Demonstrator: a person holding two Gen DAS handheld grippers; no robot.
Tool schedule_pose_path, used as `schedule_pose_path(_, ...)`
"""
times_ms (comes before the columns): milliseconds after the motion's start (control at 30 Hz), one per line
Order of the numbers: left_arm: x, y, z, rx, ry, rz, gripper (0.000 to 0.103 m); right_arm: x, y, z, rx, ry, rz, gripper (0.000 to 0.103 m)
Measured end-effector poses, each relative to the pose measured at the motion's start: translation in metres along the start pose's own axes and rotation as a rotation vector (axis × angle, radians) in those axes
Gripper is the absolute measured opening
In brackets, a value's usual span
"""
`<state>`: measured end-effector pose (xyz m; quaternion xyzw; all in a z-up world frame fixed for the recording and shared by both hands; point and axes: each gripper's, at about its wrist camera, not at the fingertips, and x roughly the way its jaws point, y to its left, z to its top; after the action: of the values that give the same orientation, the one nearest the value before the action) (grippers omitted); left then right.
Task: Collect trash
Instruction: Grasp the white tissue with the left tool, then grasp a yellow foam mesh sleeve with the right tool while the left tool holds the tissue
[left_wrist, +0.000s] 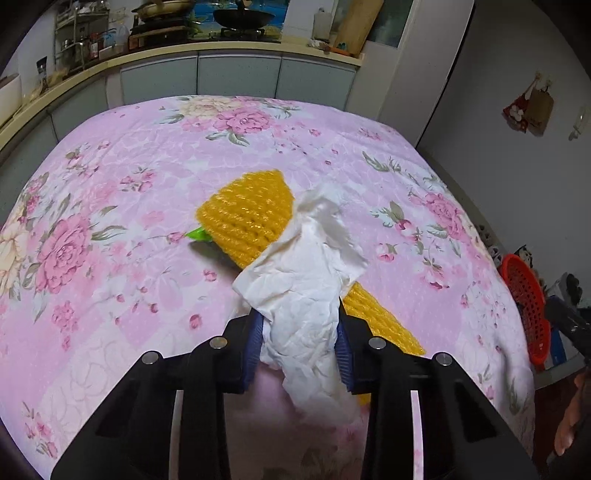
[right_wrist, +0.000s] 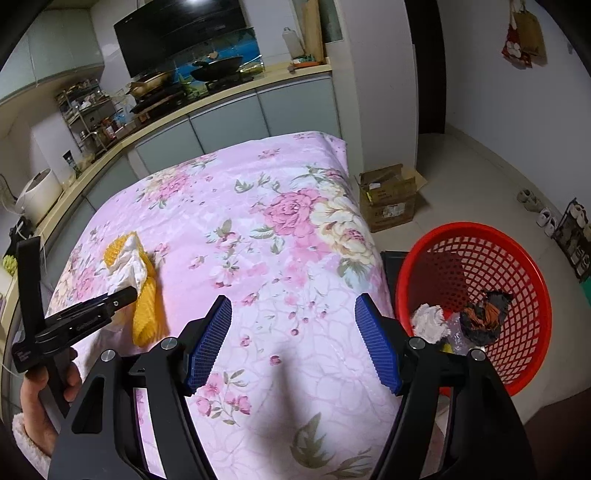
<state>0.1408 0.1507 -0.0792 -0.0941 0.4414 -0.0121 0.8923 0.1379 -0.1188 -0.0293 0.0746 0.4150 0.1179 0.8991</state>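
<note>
While clamped on crumpled white tissue (left_wrist: 303, 295) atop yellow foam net (left_wrist: 247, 218), mid-table: left gripper (left_wrist: 300, 354) | right gripper (right_wrist: 293, 343) agape, empty, near red basket (right_wrist: 476, 236) at right | risk: thin tissue tearing or slipping, snagging net.
</note>
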Motion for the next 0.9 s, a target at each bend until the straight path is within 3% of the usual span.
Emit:
schedule_pose_path(233,-0.027,0.011,-0.007,-0.009,-0.052,0.001,0.032,0.006,0.014,-0.002,-0.03,0.014,0.026,0.067)
schedule_pose_path(333,-0.035,0.019,-0.011,-0.025,-0.059,0.005,0.021,0.012,0.025,-0.004,-0.057,0.031,0.048,0.067)
schedule_pose_path(533,-0.052,0.039,-0.017,-0.058,-0.086,0.027,0.016,0.029,0.058,-0.004,-0.139,0.067,0.096,0.067)
schedule_pose_path(900,-0.064,0.069,-0.02,-0.1,-0.117,0.053,0.015,0.074,0.13,-0.008,-0.328,0.149,0.169,0.067)
